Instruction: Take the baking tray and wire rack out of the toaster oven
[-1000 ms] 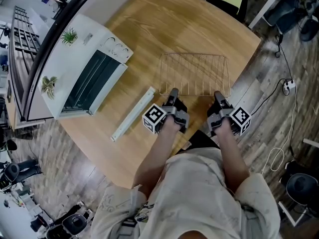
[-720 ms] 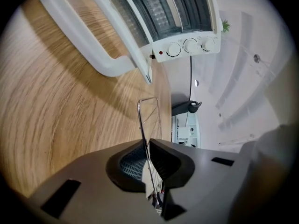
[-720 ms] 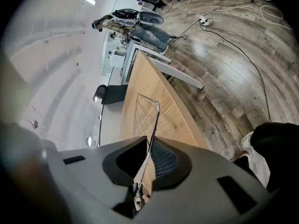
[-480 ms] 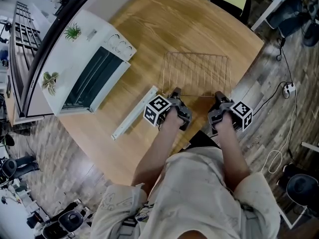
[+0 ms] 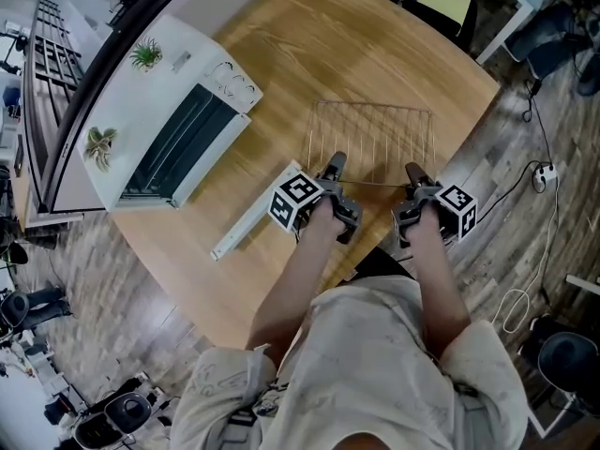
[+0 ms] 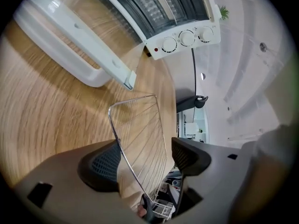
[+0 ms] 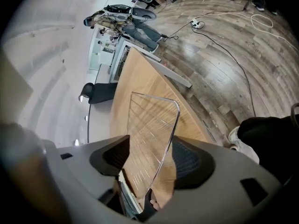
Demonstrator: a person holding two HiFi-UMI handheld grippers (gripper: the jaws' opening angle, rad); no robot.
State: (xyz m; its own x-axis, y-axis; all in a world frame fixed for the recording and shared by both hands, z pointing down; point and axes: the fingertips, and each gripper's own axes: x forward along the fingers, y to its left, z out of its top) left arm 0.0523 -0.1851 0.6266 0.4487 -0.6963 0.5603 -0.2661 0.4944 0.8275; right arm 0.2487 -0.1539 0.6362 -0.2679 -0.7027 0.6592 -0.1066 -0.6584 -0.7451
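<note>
The wire rack [image 5: 370, 143] lies flat on the wooden table [image 5: 309, 45], to the right of the white toaster oven [image 5: 155, 111]. My left gripper [image 5: 335, 169] is at the near left corner of the rack and my right gripper [image 5: 412, 174] at the near right corner. Both pairs of jaws have just been opening. In the left gripper view the rack's edge wire [image 6: 140, 125] runs between the spread jaws of the left gripper [image 6: 145, 158], unpinched. The right gripper [image 7: 153, 158] likewise straddles the rack's edge wire [image 7: 152, 120] without pressing it. I cannot make out a baking tray.
The oven's glass door [image 5: 248, 216] hangs open and lies level toward me, its white handle bar [image 6: 88, 48] close to the rack's left side. The table's right edge [image 5: 469, 129] drops to a wood floor with cables [image 5: 539, 172]. Chairs stand beyond the table.
Both grippers' jaws have gone from shut on the rack's near edge to spread apart. The rack rests on the table where it was. Both hands have tilted a little.
</note>
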